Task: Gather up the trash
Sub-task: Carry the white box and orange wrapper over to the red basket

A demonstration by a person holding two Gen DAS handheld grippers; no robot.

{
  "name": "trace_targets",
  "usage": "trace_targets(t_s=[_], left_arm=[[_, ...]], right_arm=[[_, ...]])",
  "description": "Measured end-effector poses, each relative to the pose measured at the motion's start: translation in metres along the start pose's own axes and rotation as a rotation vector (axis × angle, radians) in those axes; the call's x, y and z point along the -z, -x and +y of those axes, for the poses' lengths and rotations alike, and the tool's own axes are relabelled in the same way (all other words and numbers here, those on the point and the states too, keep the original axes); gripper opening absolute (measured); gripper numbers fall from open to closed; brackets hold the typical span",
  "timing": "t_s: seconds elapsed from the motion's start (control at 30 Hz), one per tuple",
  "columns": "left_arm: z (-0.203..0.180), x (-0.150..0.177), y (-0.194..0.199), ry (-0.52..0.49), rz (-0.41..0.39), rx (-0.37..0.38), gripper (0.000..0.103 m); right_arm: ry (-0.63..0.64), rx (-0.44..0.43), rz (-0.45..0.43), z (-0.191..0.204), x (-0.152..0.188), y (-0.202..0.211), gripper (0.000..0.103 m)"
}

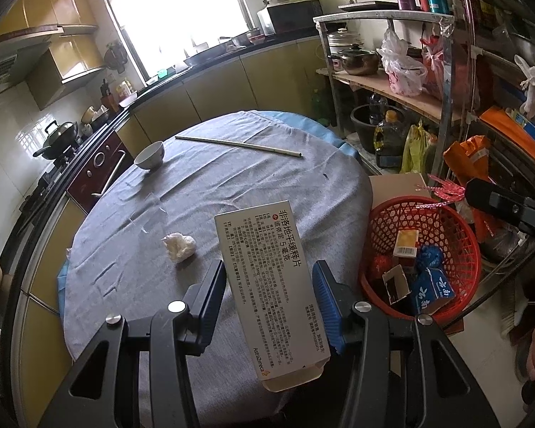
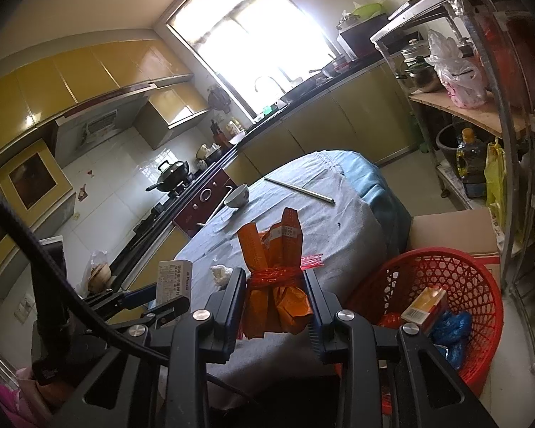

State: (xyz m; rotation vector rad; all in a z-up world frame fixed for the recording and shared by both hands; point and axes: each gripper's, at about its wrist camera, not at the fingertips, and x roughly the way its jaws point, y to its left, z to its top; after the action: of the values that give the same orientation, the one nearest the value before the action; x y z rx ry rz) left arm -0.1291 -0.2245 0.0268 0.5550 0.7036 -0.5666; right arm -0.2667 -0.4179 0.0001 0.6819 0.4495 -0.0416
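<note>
My left gripper (image 1: 269, 278) is shut on a white medicine box (image 1: 267, 278) with Chinese print, held above the table's near edge. My right gripper (image 2: 274, 285) is shut on an orange wrapper bundle (image 2: 274, 271) tied with red ribbon, held above the table beside the basket. A red plastic basket (image 1: 456, 221) stands to the right of the table on a cardboard box and holds several boxes and wrappers; it also shows in the right wrist view (image 2: 481, 285). A crumpled white tissue (image 1: 179, 246) lies on the grey tablecloth (image 1: 196, 178).
A white bowl (image 1: 149, 155) and a pair of long chopsticks (image 1: 239, 146) lie at the table's far side. A metal shelf rack (image 1: 446, 71) with pots, bags and bottles stands to the right. Kitchen counter and stove (image 1: 60, 135) run along the left and back.
</note>
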Motion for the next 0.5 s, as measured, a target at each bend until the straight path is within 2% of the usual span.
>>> trace_targets(t_s=[0.5], left_arm=[[-0.0071,0.0,-0.0036,-0.024,0.008,0.003,0.052]], right_arm=[[-0.023,0.011,-0.009,-0.0088,0.0032,0.0032,0.034]])
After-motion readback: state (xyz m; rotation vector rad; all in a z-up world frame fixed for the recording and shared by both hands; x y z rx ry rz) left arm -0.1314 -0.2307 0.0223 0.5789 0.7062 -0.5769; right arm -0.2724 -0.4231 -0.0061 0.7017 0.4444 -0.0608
